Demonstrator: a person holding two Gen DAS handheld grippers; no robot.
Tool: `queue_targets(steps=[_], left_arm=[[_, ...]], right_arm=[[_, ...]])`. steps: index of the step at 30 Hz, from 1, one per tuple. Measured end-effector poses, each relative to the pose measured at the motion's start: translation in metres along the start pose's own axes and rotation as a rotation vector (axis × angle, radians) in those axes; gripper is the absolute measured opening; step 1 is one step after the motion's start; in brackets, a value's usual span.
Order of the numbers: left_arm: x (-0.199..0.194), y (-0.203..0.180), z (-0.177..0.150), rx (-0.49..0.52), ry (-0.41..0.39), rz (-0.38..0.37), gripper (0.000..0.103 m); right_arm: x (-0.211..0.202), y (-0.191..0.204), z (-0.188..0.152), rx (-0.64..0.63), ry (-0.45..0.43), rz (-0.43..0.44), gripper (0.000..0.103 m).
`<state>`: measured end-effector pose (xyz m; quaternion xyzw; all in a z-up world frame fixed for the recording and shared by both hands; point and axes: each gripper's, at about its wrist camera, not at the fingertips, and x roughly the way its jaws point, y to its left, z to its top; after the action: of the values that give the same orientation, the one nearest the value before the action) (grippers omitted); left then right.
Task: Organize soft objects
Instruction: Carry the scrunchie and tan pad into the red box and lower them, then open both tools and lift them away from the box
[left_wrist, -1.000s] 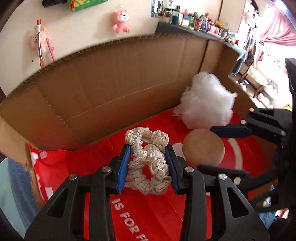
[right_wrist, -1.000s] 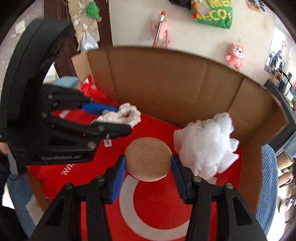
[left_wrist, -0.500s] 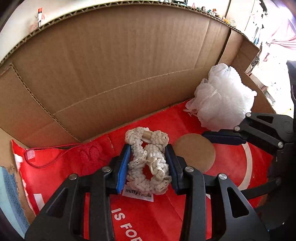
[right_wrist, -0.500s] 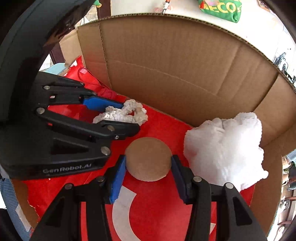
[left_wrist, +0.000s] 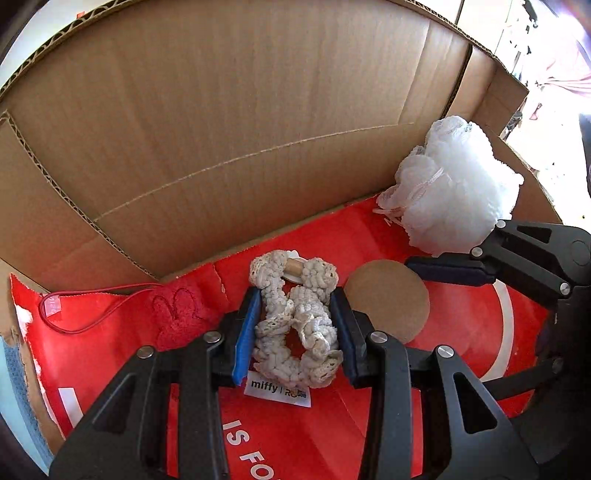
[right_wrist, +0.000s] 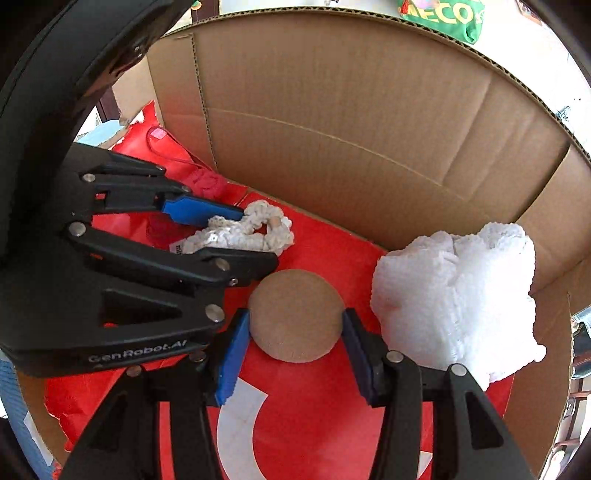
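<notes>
A cream crochet rope toy (left_wrist: 295, 325) is pinched between the blue pads of my left gripper (left_wrist: 295, 295), which is shut on it low over the red bag (left_wrist: 461, 325) lining the cardboard box (left_wrist: 258, 129). Just to its right, my right gripper (right_wrist: 295, 314) is shut on a round tan disc (right_wrist: 295, 317), a pad pressing each edge. In the left wrist view the disc (left_wrist: 388, 299) sits beside the rope toy, with one right finger (left_wrist: 450, 271) above it. The right wrist view has the left gripper (right_wrist: 256, 238) and its rope toy (right_wrist: 251, 232) at the left.
A white mesh pouf (right_wrist: 454, 299) lies against the box's right corner, close to my right gripper. A red knitted piece (left_wrist: 181, 306) with a thin cord lies left on the bag. Tall cardboard walls (right_wrist: 351, 110) enclose the back and sides. A white label (left_wrist: 277, 391) hangs under the rope toy.
Both grippers have sunk deeper into the box with their objects still held. The room wall and toys above the box rim have slipped out of view.
</notes>
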<state>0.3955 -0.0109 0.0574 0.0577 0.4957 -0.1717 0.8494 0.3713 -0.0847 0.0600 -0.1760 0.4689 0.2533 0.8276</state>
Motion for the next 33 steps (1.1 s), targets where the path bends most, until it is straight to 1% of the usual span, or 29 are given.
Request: queue_targets(steps=[6, 8, 16, 23, 28, 33], left_arm=[[0.000, -0.001, 0.001, 0.001, 0.002, 0.007, 0.039], [0.002, 0.000, 0.000, 0.001, 0.000, 0.008, 0.043], [0.006, 0.001, -0.001, -0.006, -0.010, 0.015, 0.051], [0.004, 0.001, -0.001, -0.012, -0.020, 0.017, 0.053], [-0.006, -0.001, -0.006, -0.009, -0.033, 0.015, 0.056], [-0.015, -0.002, -0.010, -0.016, -0.044, 0.014, 0.057]], right_arm=[[0.003, 0.003, 0.001, 0.002, 0.000, 0.002, 0.054], [0.003, 0.000, 0.001, 0.004, -0.002, 0.003, 0.054], [0.003, -0.008, 0.001, 0.010, -0.004, 0.009, 0.057], [0.002, -0.008, -0.003, 0.013, -0.004, 0.011, 0.058], [0.002, -0.012, -0.001, 0.014, -0.008, 0.011, 0.061], [-0.001, -0.014, 0.000, 0.021, -0.014, 0.006, 0.062]])
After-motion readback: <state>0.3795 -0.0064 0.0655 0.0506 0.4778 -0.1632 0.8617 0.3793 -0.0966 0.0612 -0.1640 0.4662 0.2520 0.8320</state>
